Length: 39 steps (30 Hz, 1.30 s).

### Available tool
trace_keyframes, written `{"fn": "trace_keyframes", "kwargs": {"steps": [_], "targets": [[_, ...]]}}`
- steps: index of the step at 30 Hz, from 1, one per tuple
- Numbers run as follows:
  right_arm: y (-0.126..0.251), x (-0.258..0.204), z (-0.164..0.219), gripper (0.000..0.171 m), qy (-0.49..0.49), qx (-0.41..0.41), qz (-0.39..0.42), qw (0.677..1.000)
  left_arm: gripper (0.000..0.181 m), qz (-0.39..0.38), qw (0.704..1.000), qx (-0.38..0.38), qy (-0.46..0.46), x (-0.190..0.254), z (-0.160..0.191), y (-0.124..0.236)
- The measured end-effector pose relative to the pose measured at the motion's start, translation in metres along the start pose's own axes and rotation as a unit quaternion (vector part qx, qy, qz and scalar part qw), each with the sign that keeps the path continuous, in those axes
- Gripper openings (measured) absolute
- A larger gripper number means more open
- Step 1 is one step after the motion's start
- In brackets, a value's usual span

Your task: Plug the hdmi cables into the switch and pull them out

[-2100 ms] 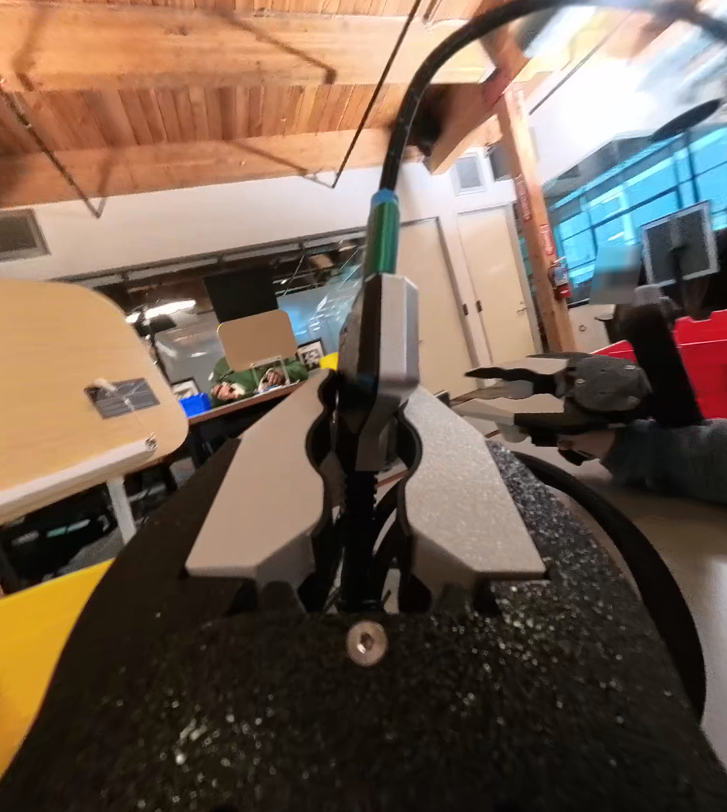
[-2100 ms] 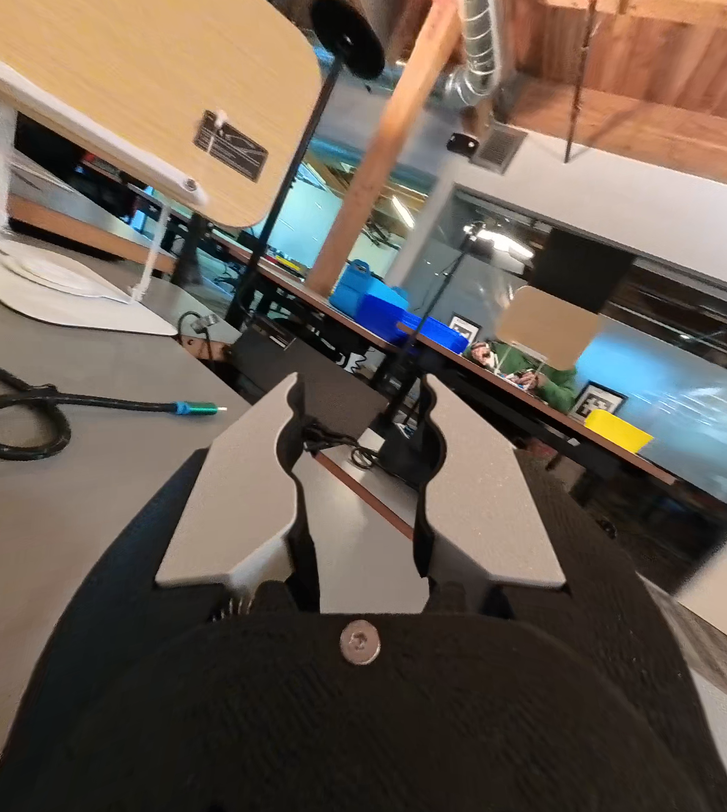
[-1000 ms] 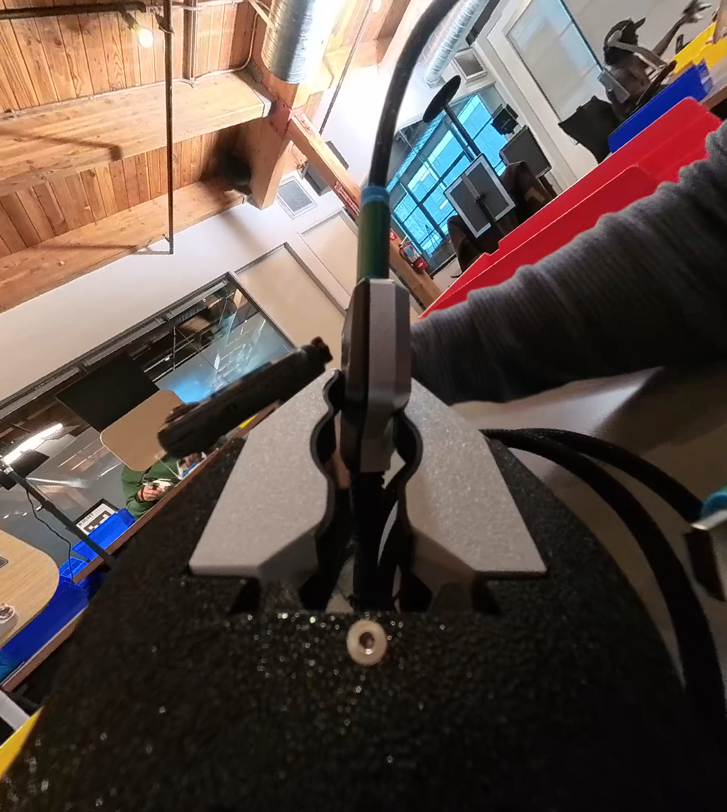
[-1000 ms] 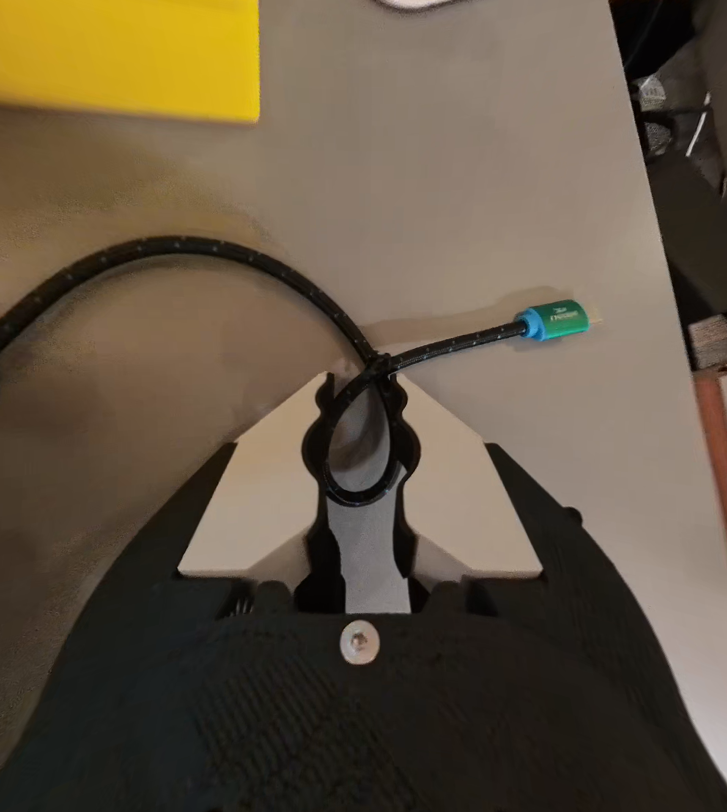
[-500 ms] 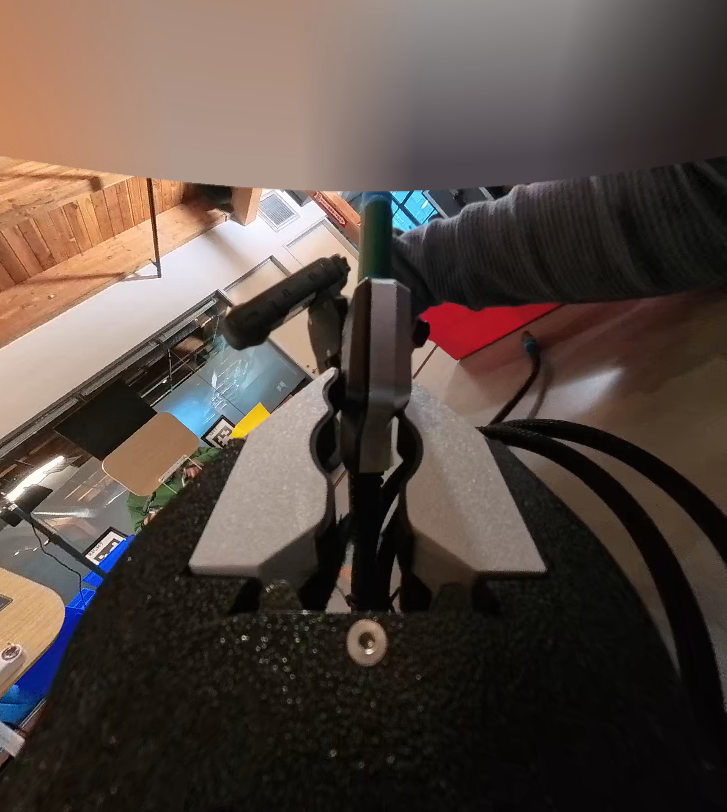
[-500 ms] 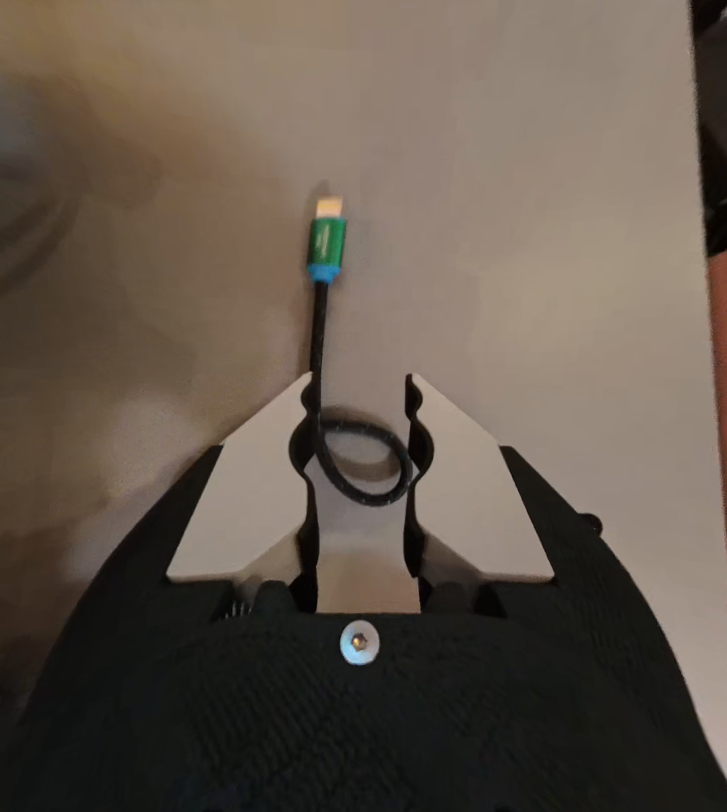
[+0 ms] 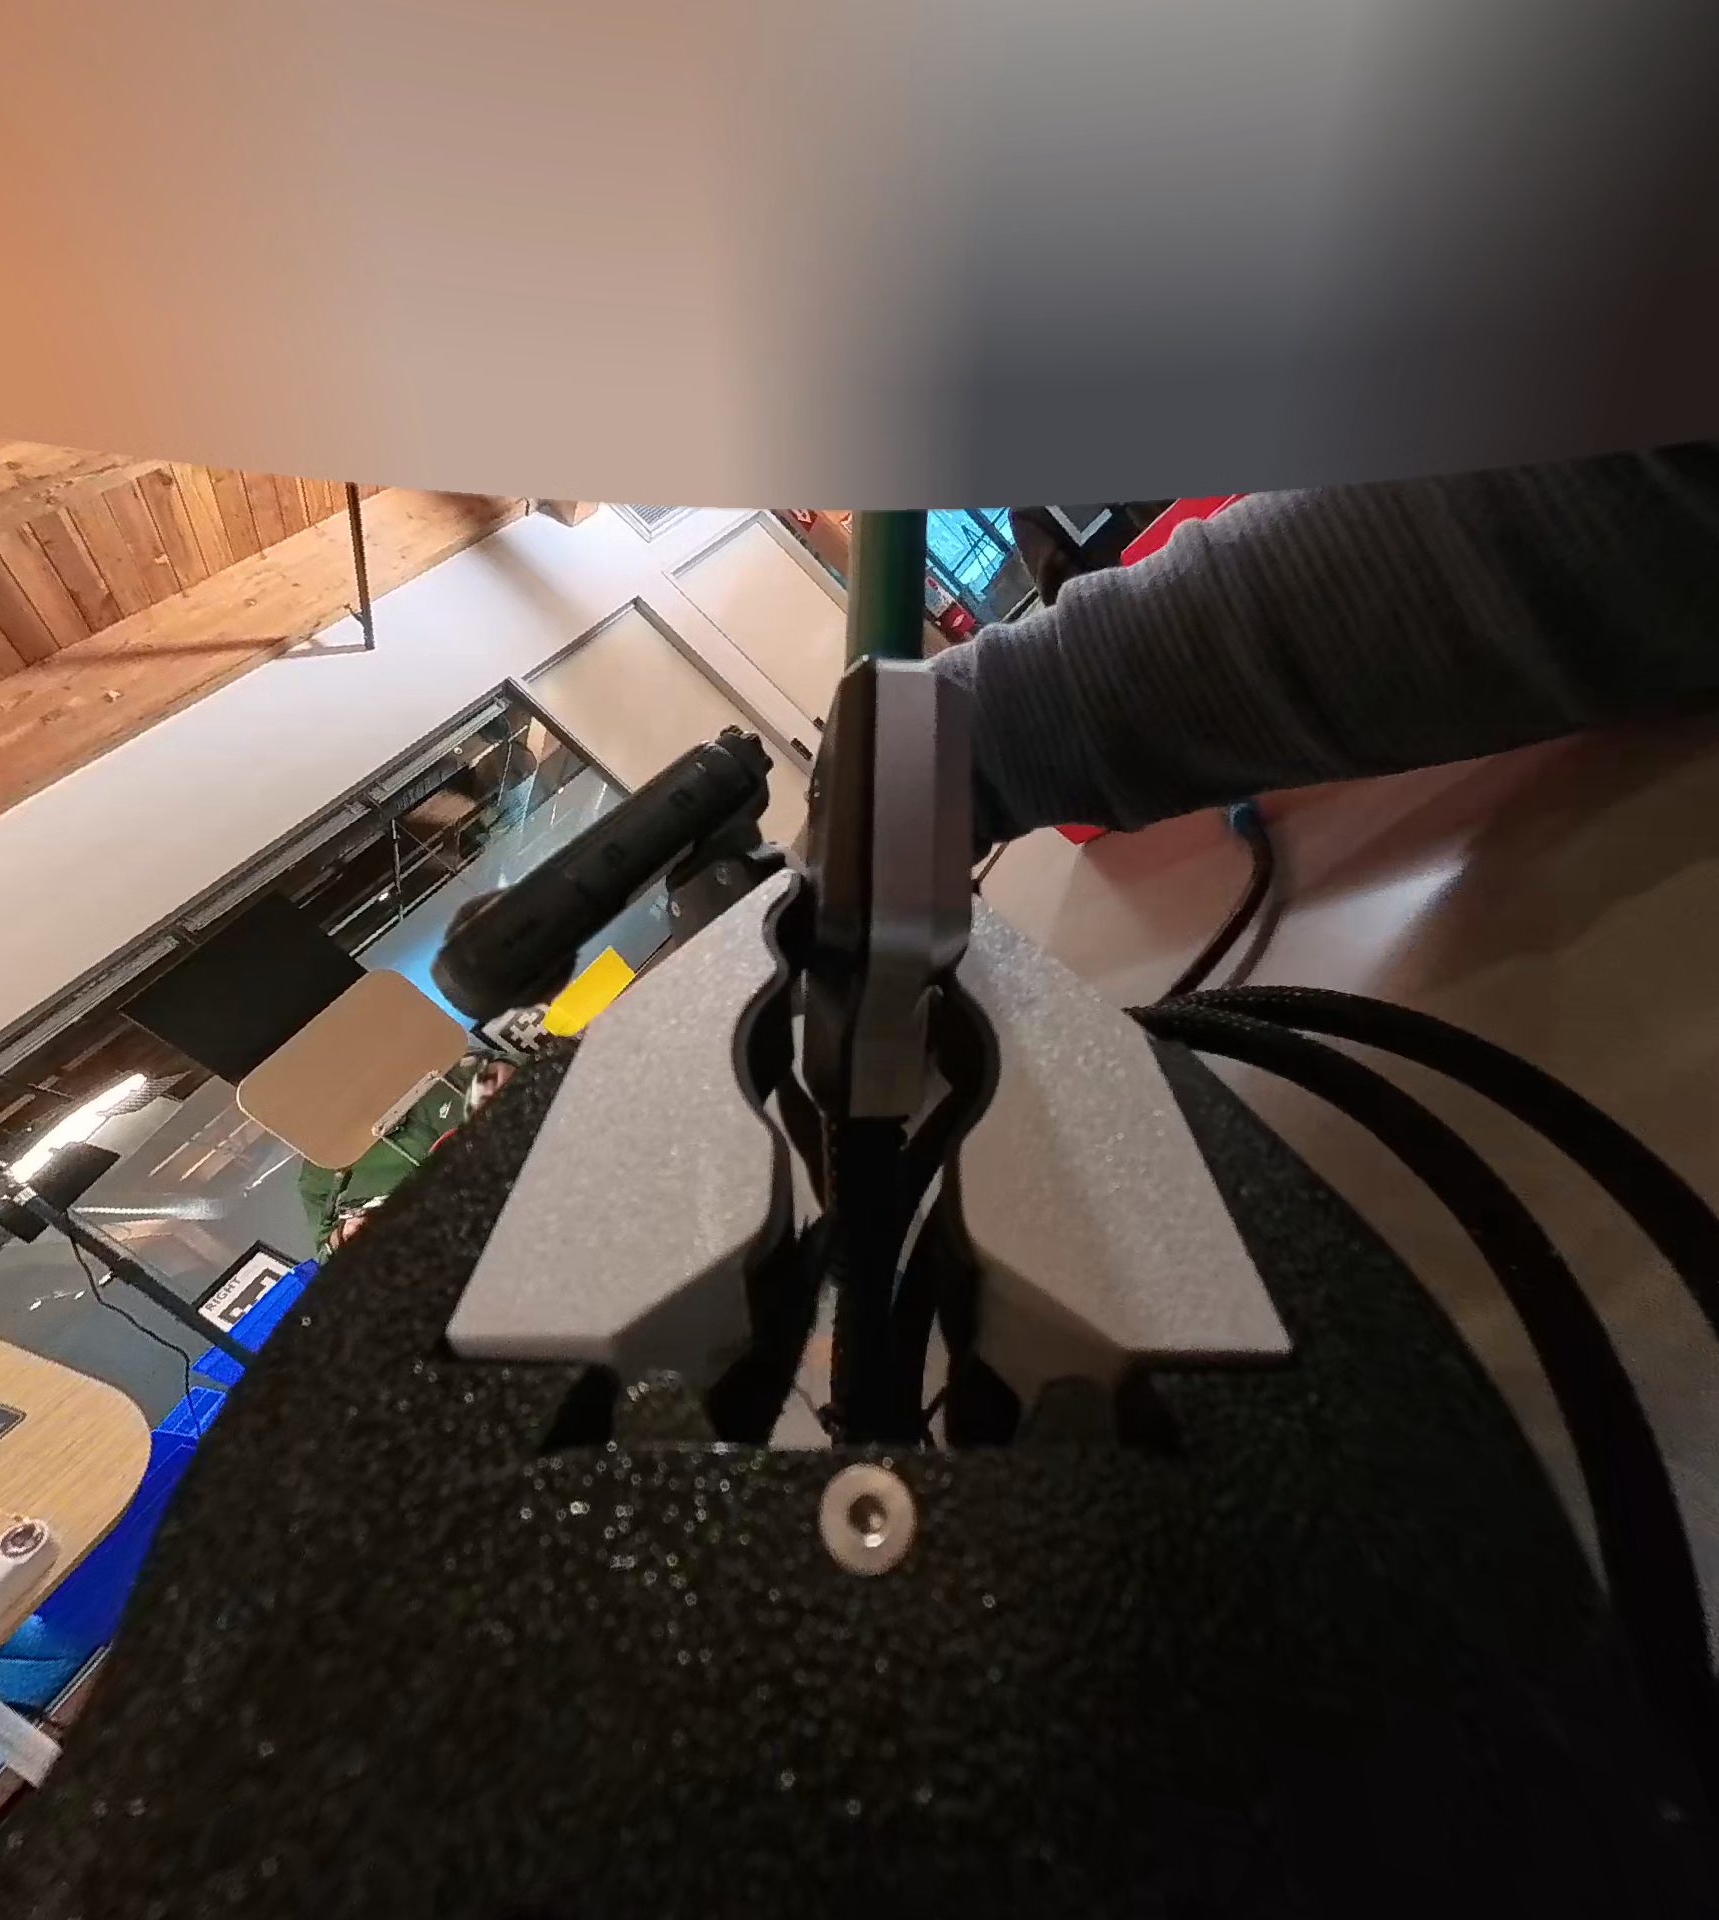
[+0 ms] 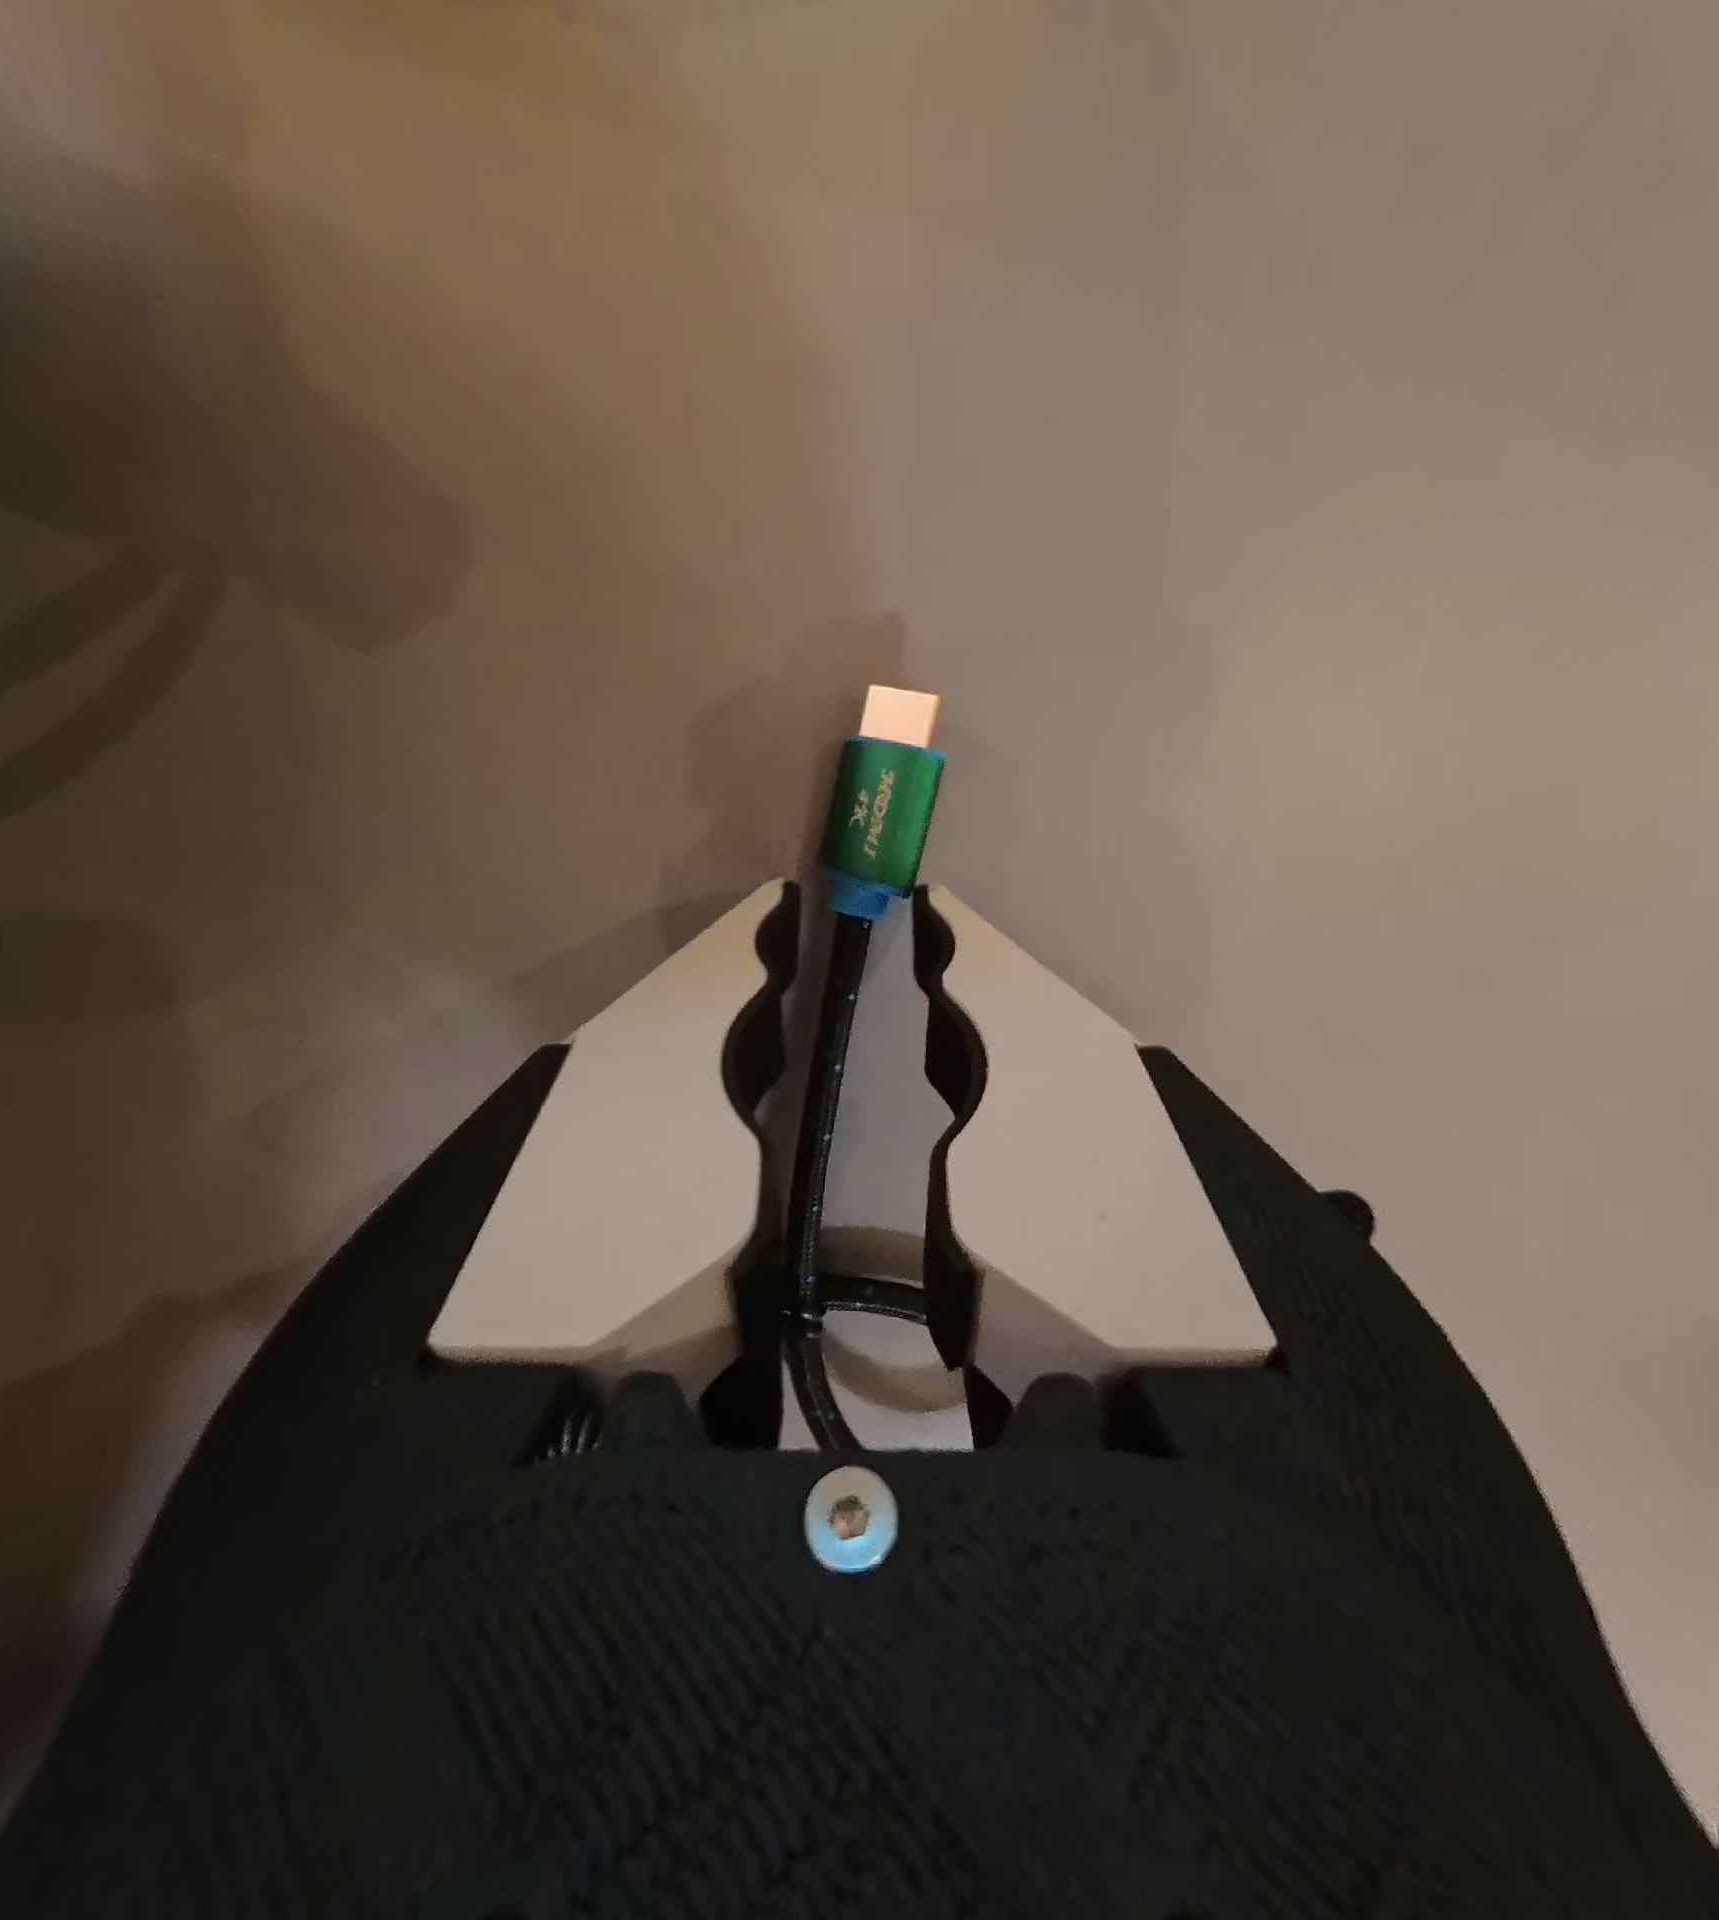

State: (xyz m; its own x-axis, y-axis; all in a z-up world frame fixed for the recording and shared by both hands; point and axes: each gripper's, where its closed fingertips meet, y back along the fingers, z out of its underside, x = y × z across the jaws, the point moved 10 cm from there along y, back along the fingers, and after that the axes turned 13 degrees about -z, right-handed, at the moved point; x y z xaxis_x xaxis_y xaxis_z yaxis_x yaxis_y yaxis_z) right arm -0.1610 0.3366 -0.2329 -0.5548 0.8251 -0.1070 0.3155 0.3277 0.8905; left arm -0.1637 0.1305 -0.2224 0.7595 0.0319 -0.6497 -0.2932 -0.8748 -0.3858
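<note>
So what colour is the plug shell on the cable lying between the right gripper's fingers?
Green plug shell, with a blue collar; right wrist view.

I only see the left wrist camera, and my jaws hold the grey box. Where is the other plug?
Observer: The right wrist view shows a green plug on the table, just past the right gripper.
Operator: Is it grabbed?
Observer: No. The jaws stand apart around its black cable.
Operator: Which way does it point?
Observer: Its gold tip points away from the gripper.
</note>
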Motion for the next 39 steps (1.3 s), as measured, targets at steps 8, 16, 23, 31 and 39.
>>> {"fn": "trace_keyframes", "kwargs": {"steps": [8,16,23,31,39], "targets": [[-0.003,0.002,0.002,0.010,-0.003,0.010,-0.024,1.000,0.020,0.001,1.000,-0.003,-0.004,0.002,0.001,-0.001],[0.006,0.005,0.016,0.010,-0.038,0.004,-0.046,0.998,0.022,-0.018,0.970,0.029,-0.241,0.007,0.004,0.002],[0.035,-0.008,0.039,0.009,-0.096,0.038,-0.110,0.989,0.023,-0.028,0.915,0.023,-0.403,0.002,0.020,0.004],[0.059,-0.020,0.048,0.009,-0.105,0.100,-0.150,0.978,0.023,-0.013,0.881,-0.019,-0.472,-0.010,0.046,0.004],[0.053,-0.041,0.026,0.009,-0.069,0.048,-0.160,0.984,0.023,0.001,0.880,-0.043,-0.474,-0.014,0.058,0.004]]}}
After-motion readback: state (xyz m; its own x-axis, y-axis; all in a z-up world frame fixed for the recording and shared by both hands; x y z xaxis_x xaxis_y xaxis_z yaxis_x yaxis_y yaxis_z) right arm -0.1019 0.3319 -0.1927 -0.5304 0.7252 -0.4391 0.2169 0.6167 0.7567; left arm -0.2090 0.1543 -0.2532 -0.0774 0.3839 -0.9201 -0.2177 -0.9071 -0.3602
